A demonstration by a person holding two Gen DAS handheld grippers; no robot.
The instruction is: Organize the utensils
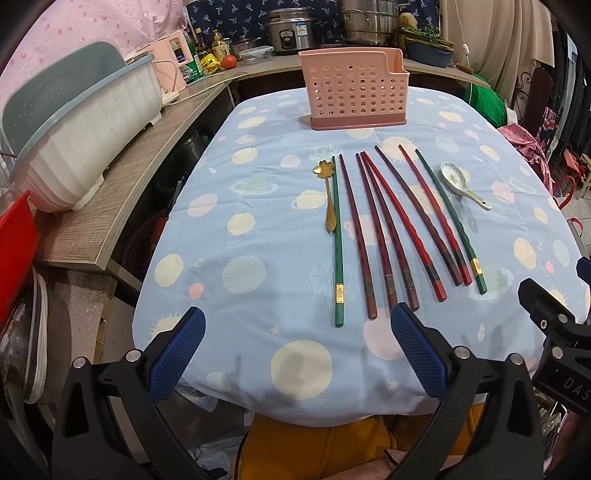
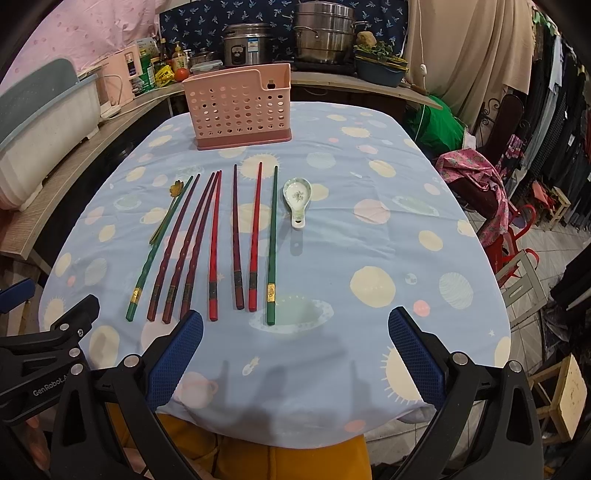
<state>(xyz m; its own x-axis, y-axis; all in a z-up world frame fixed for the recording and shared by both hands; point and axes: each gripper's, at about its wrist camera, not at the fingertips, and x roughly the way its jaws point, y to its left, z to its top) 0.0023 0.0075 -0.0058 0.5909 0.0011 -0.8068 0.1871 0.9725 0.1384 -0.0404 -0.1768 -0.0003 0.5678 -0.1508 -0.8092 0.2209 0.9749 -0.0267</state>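
Note:
A pink perforated utensil holder (image 1: 354,96) (image 2: 240,109) stands upright at the far end of the table. Several red, maroon and green chopsticks (image 1: 384,229) (image 2: 214,243) lie side by side in front of it. A gold flower-headed spoon (image 1: 328,195) (image 2: 168,210) lies at their left. A white ceramic spoon (image 1: 461,182) (image 2: 298,199) lies at their right. My left gripper (image 1: 297,326) is open and empty above the near table edge, just short of the chopstick ends. My right gripper (image 2: 295,326) is open and empty at the near edge, right of the chopsticks.
The table has a blue planet-print cloth (image 1: 258,240) (image 2: 369,240). A wooden counter (image 1: 122,177) at the left carries a white and grey dish rack (image 1: 74,122). Cookers and pots (image 1: 325,29) stand behind the holder. Chairs and clothes (image 2: 517,206) are at the right.

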